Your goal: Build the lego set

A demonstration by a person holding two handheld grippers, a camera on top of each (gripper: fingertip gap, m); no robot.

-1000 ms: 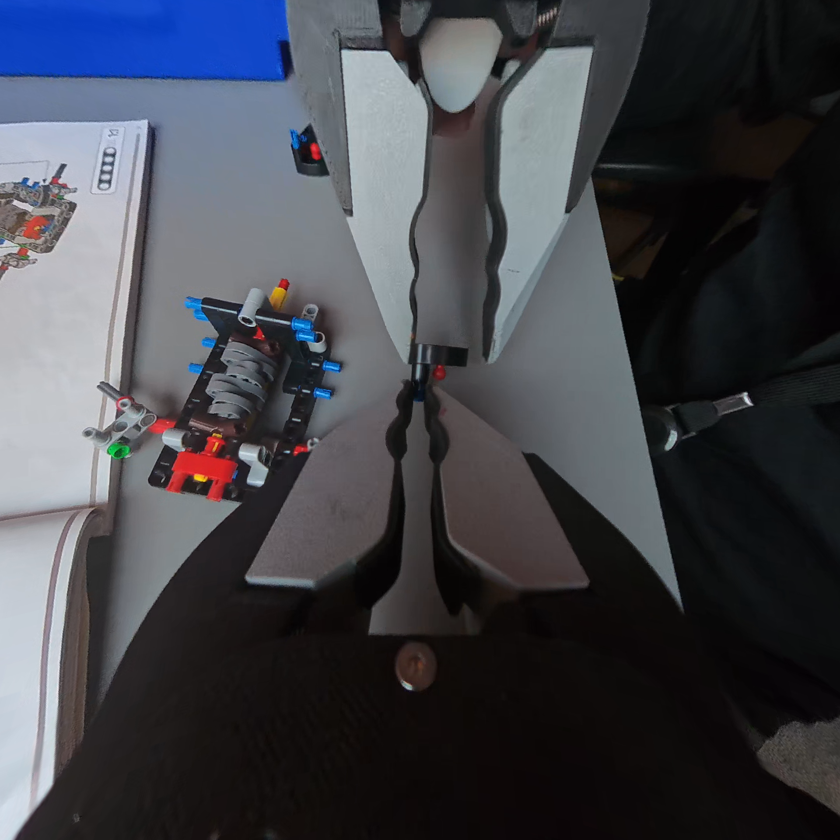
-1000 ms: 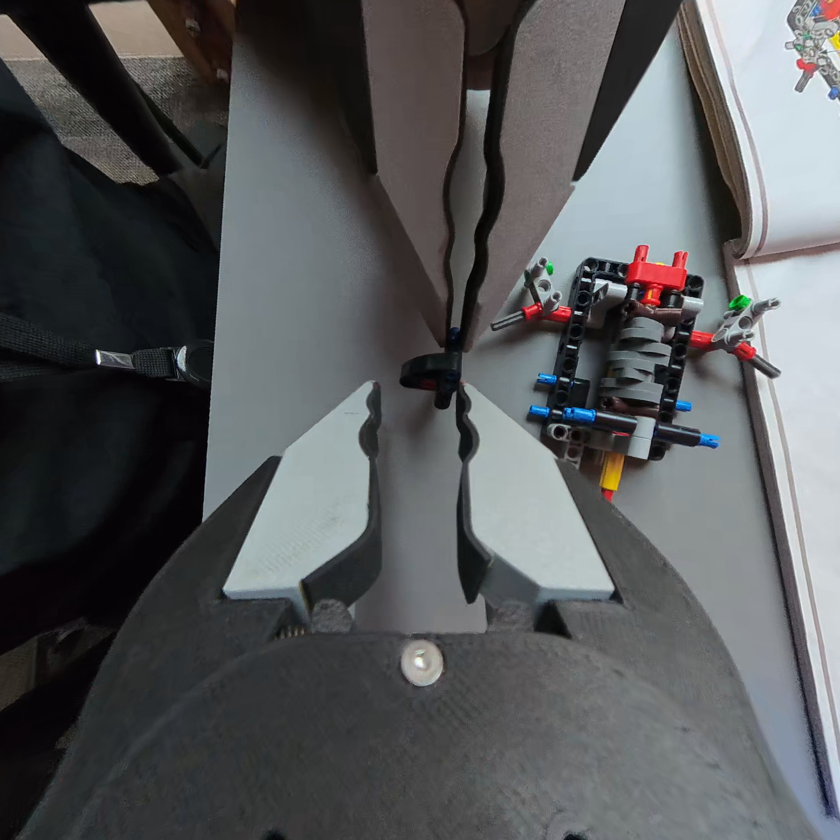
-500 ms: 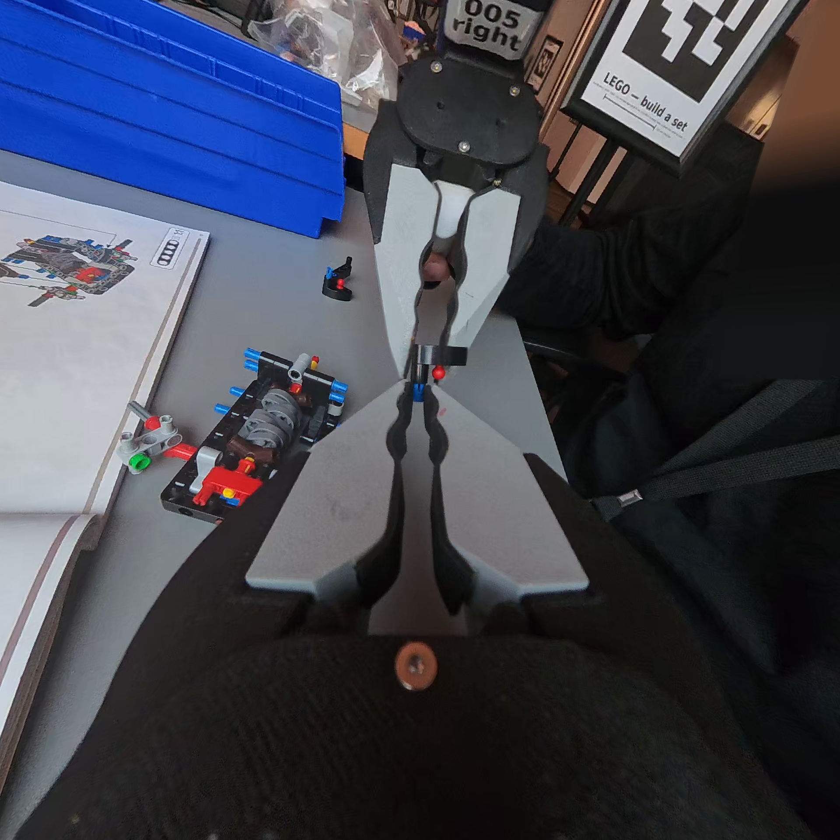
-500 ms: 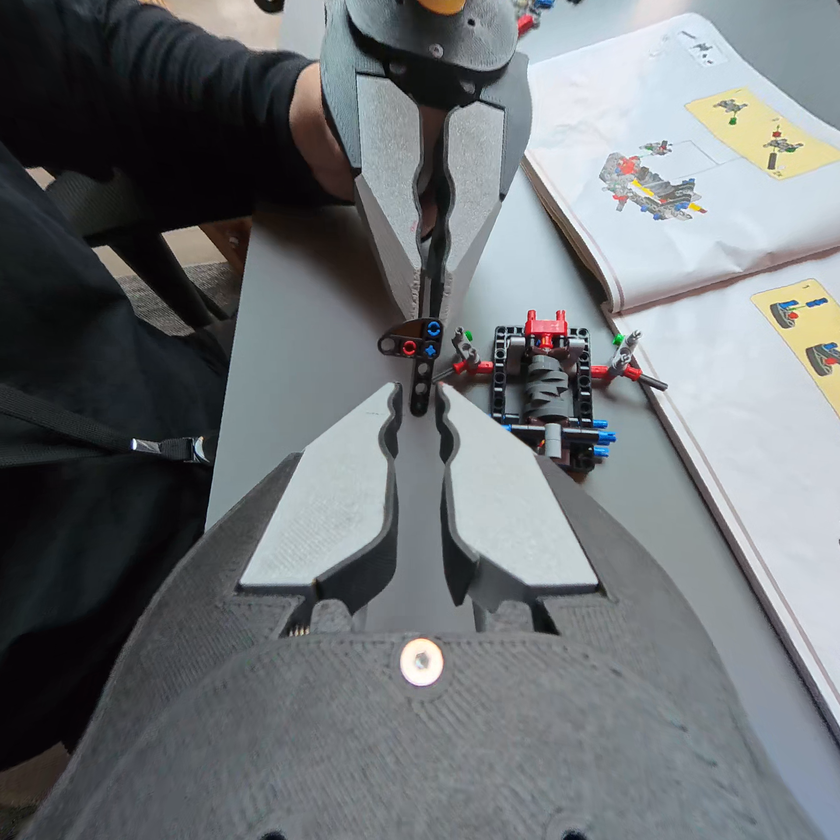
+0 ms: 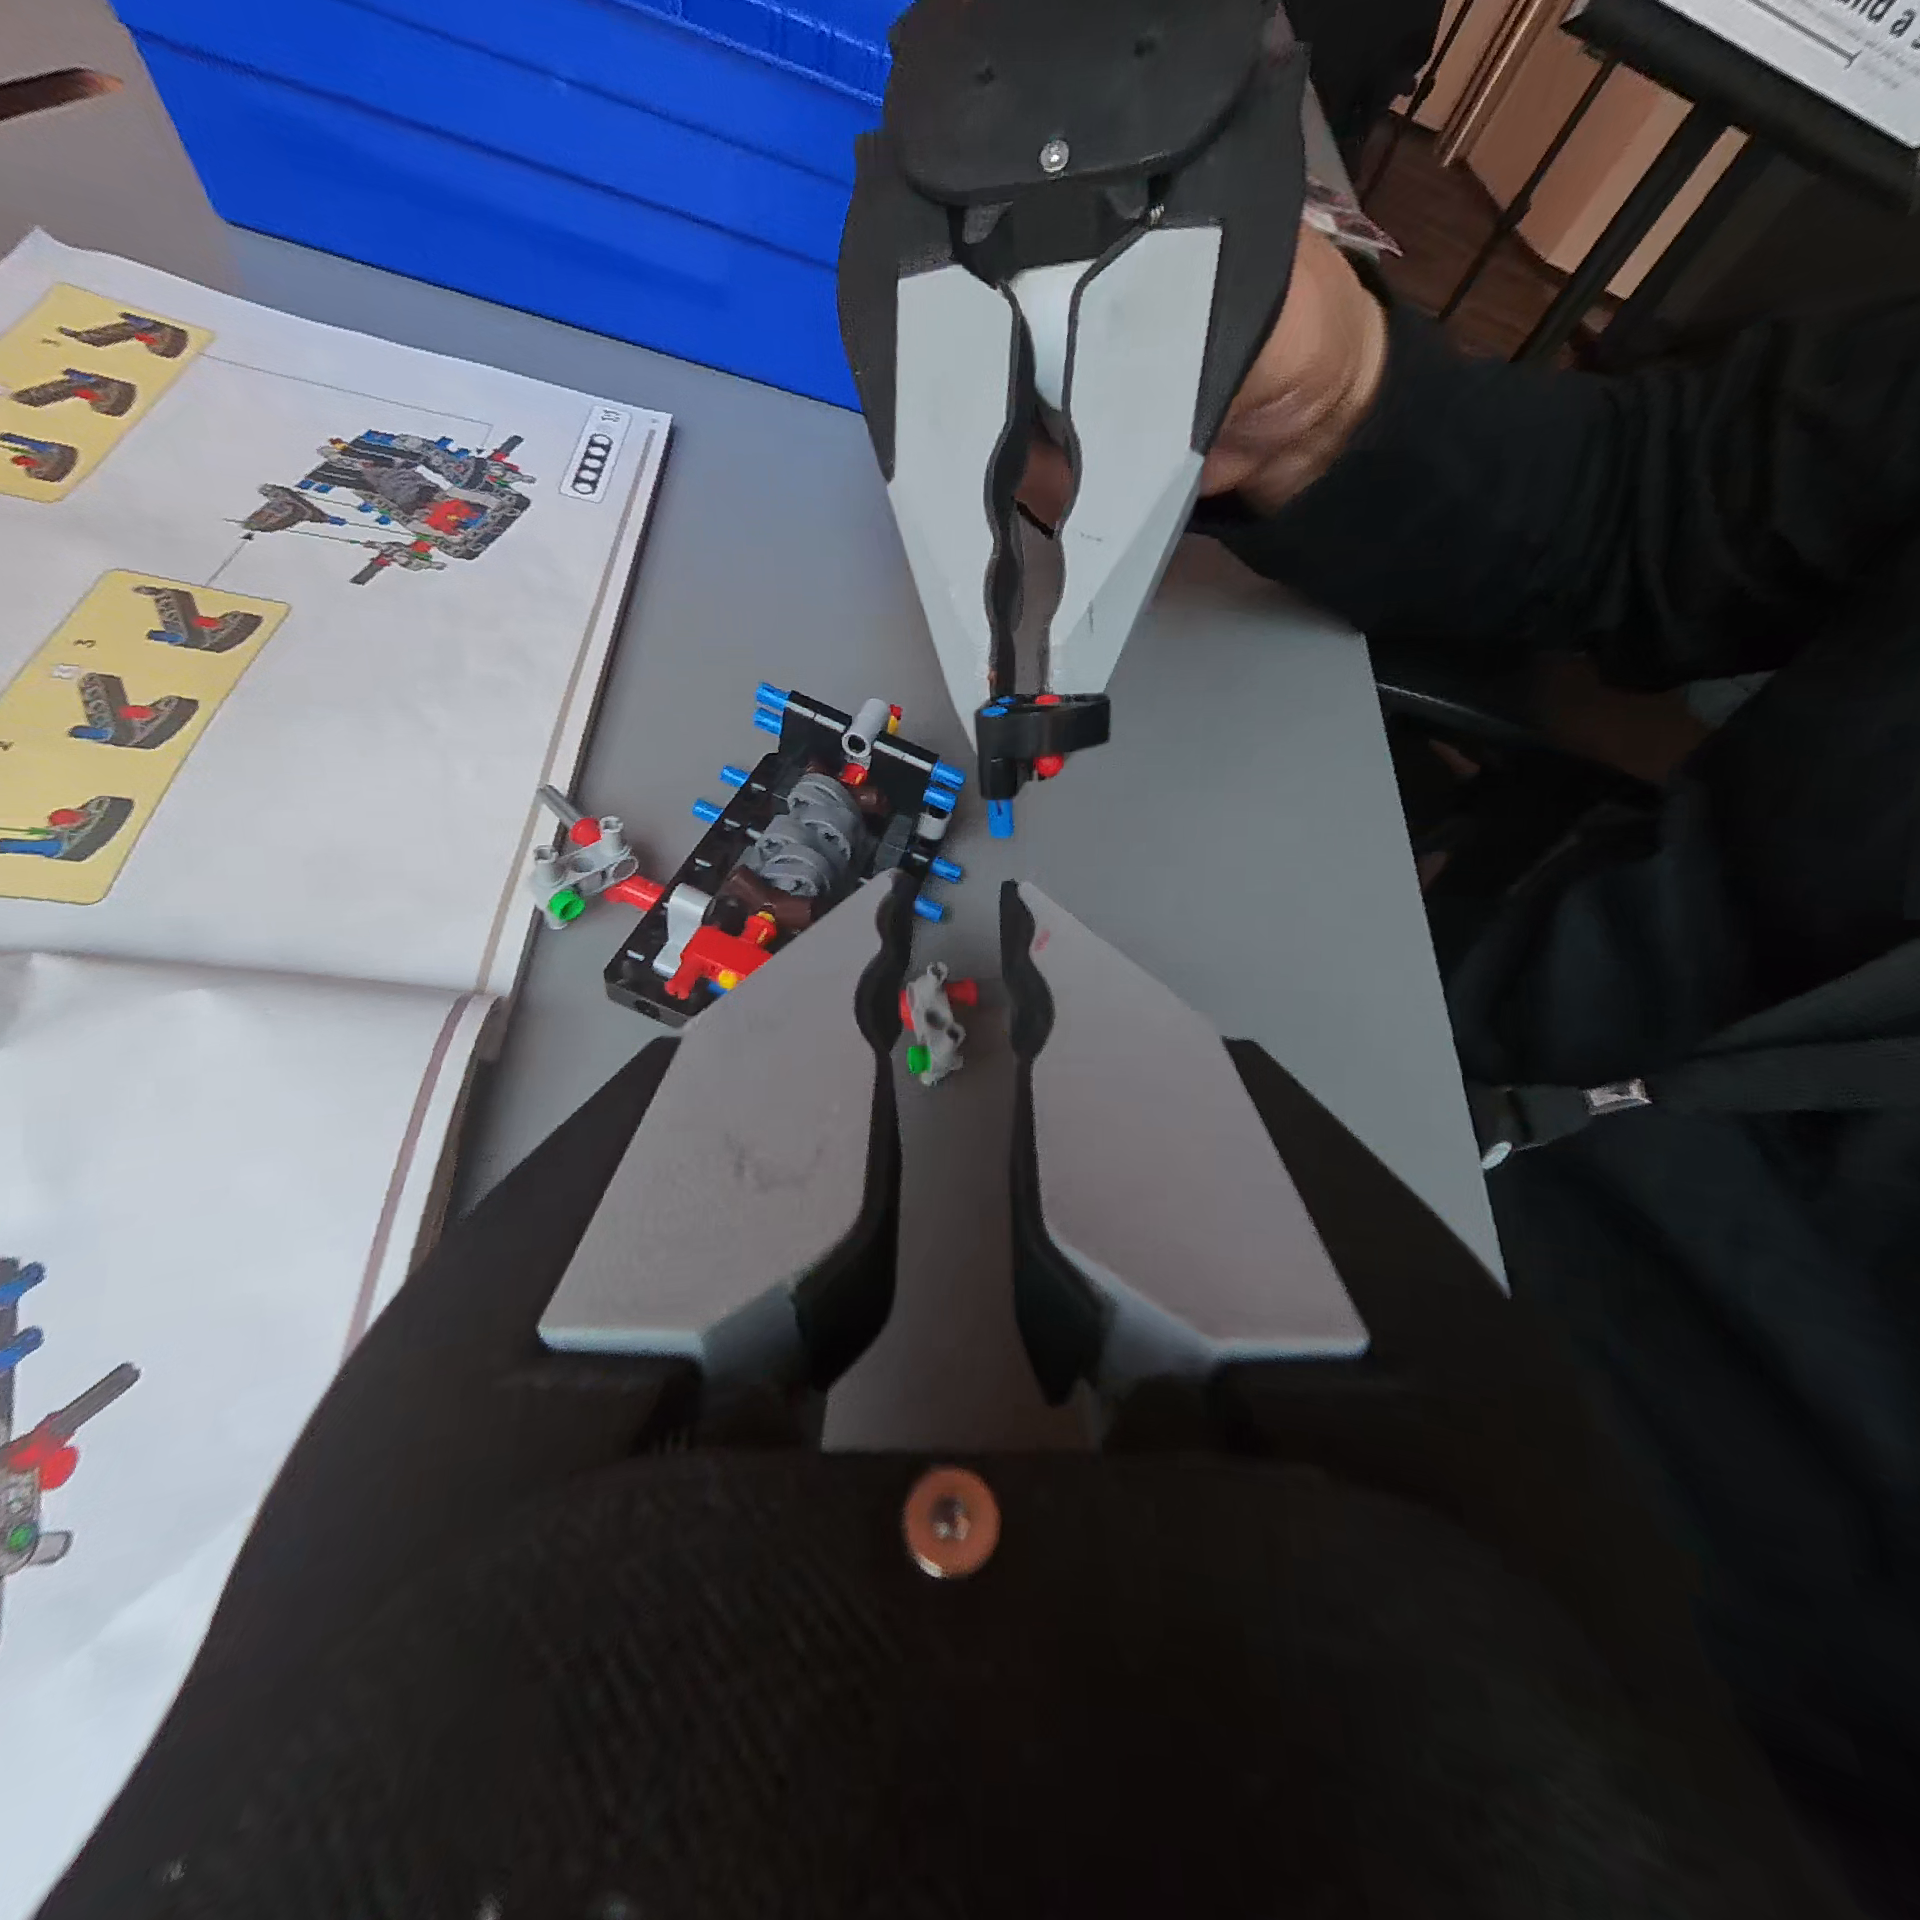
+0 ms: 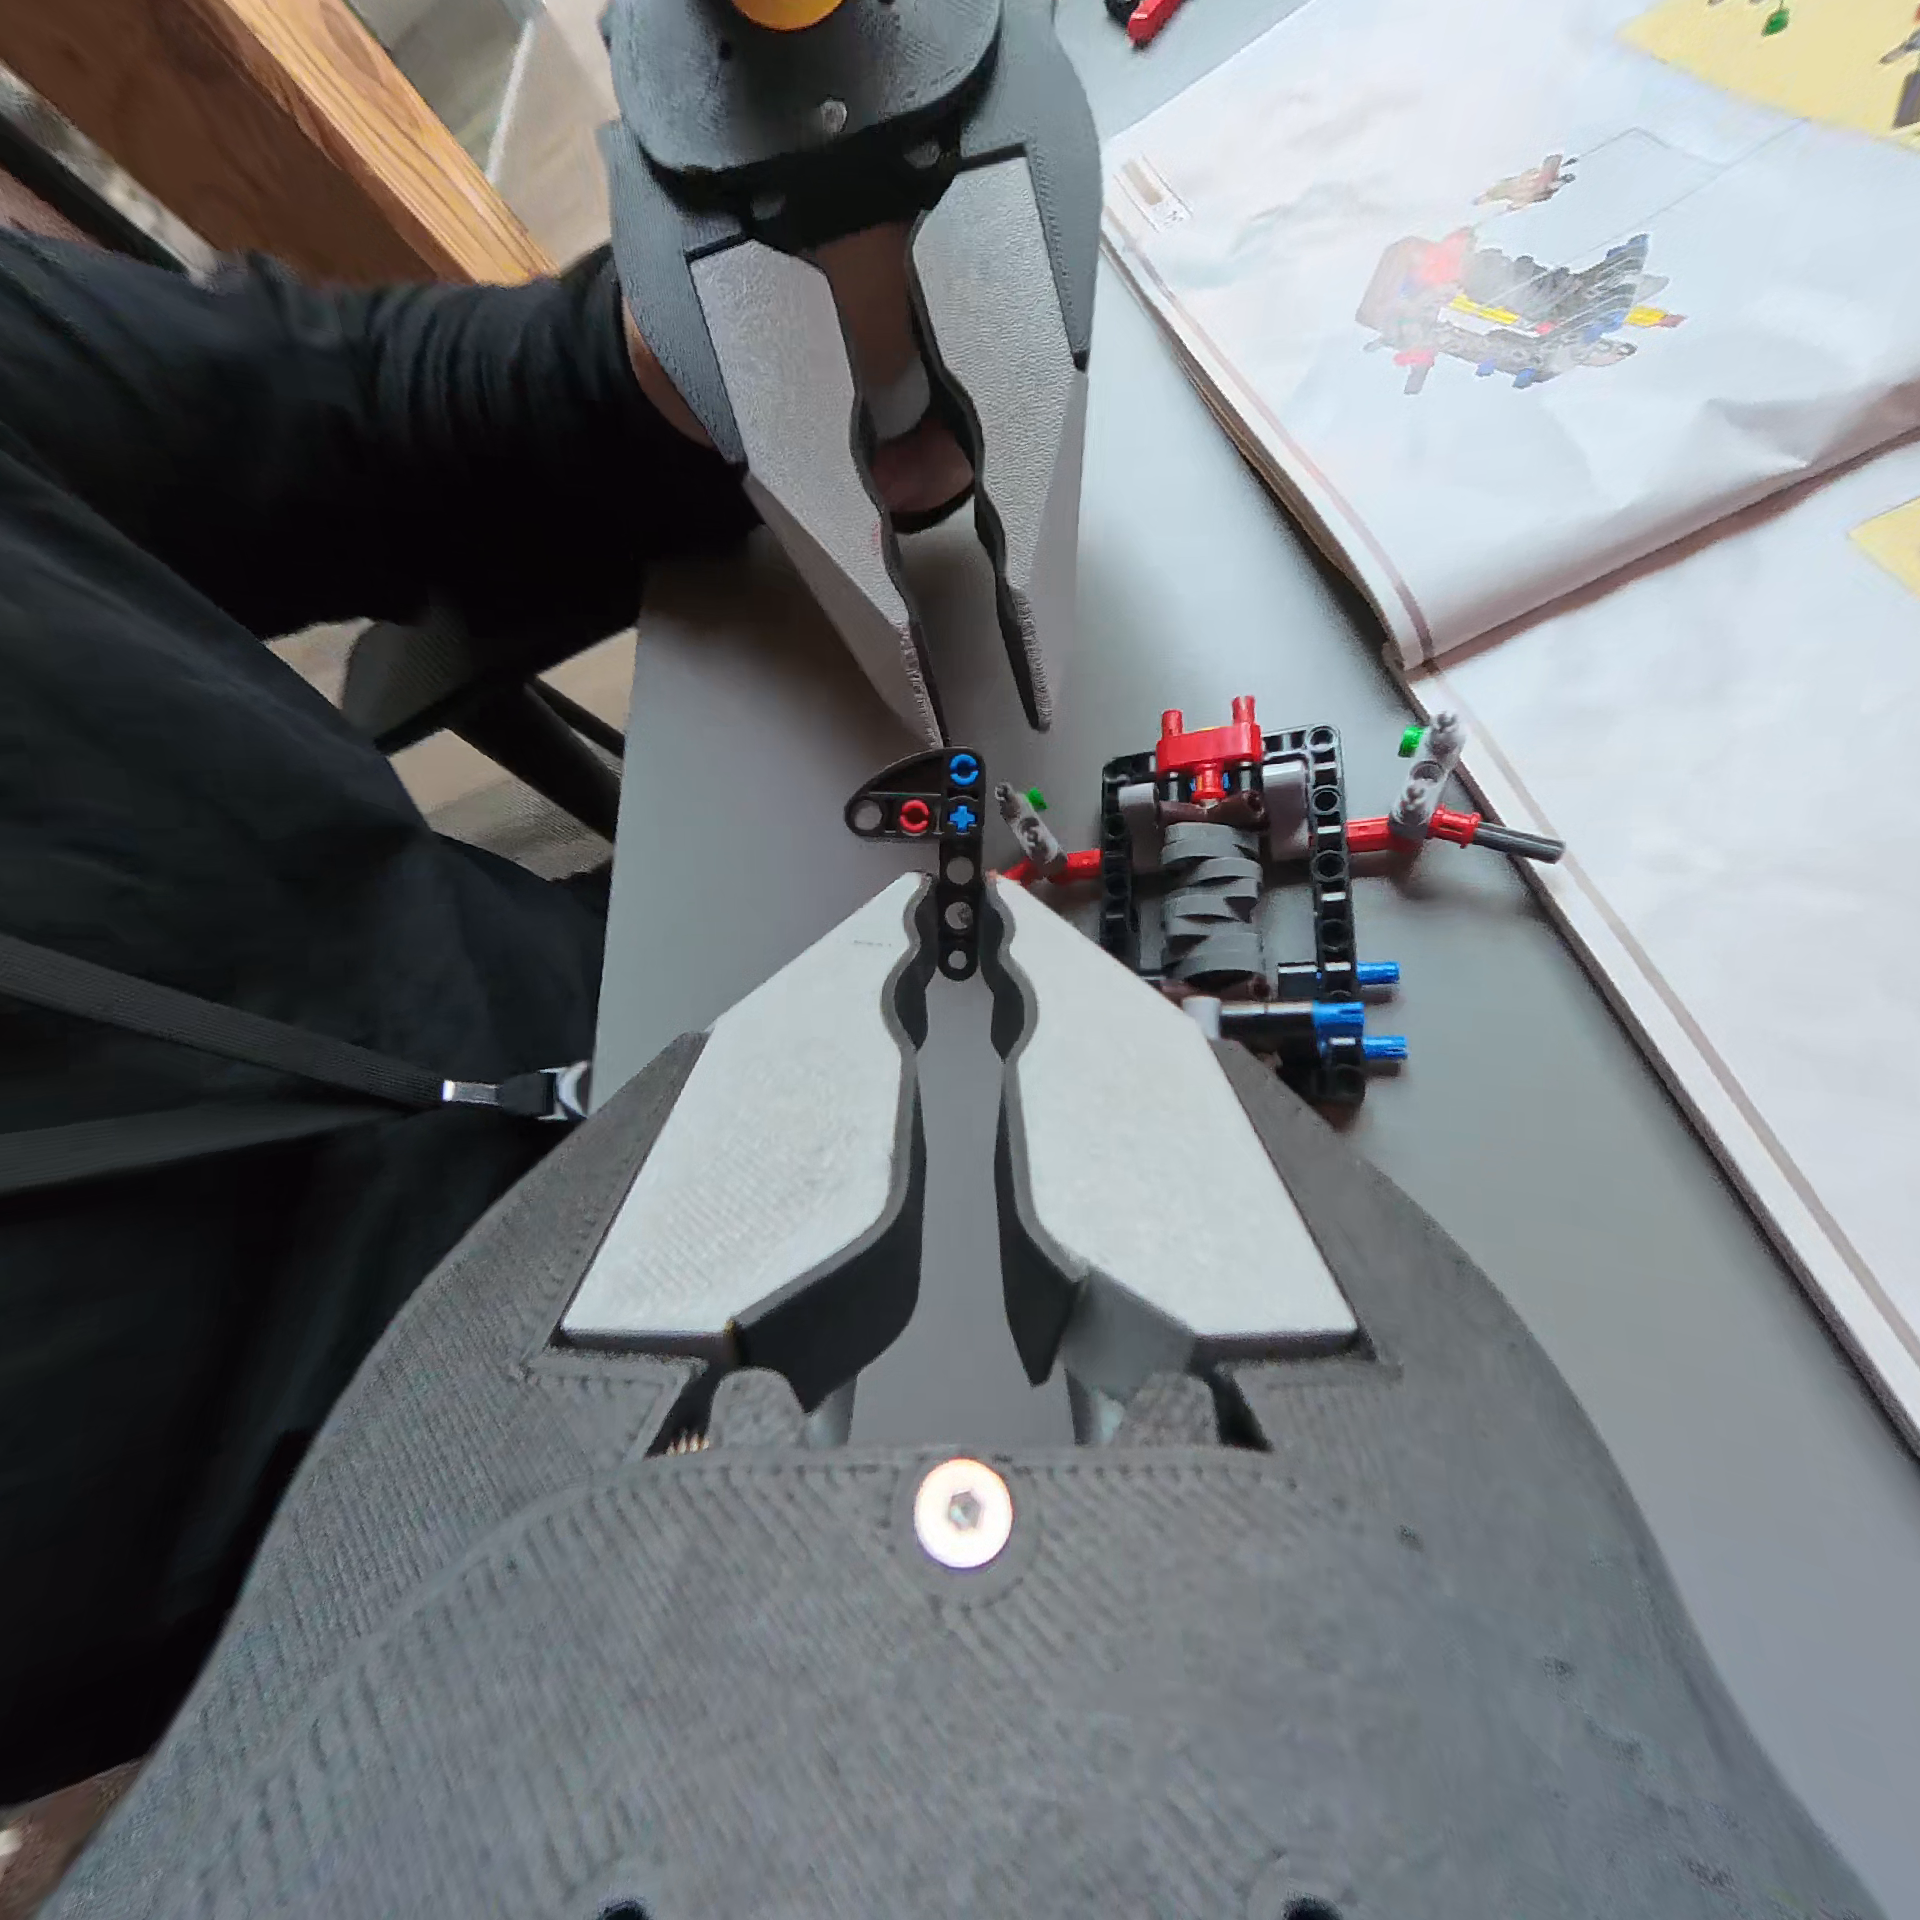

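Just beside the lego frame [image 6: 1226, 883], the right claw [image 6: 958, 914] grips a black beam [image 6: 951, 862], while the left claw [image 5: 951, 904] stands open.

Grey table [image 5: 1247, 831], blue bin [image 5: 520, 156], wooden furniture [image 6: 260, 125] behind.

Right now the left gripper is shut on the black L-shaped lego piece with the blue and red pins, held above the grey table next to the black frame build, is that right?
Not quite: the right gripper is shut on the black L-shaped piece, as the right wrist view shows. The left gripper is open and holds nothing. The rest stands: the piece hangs above the grey table, next to the black frame build.
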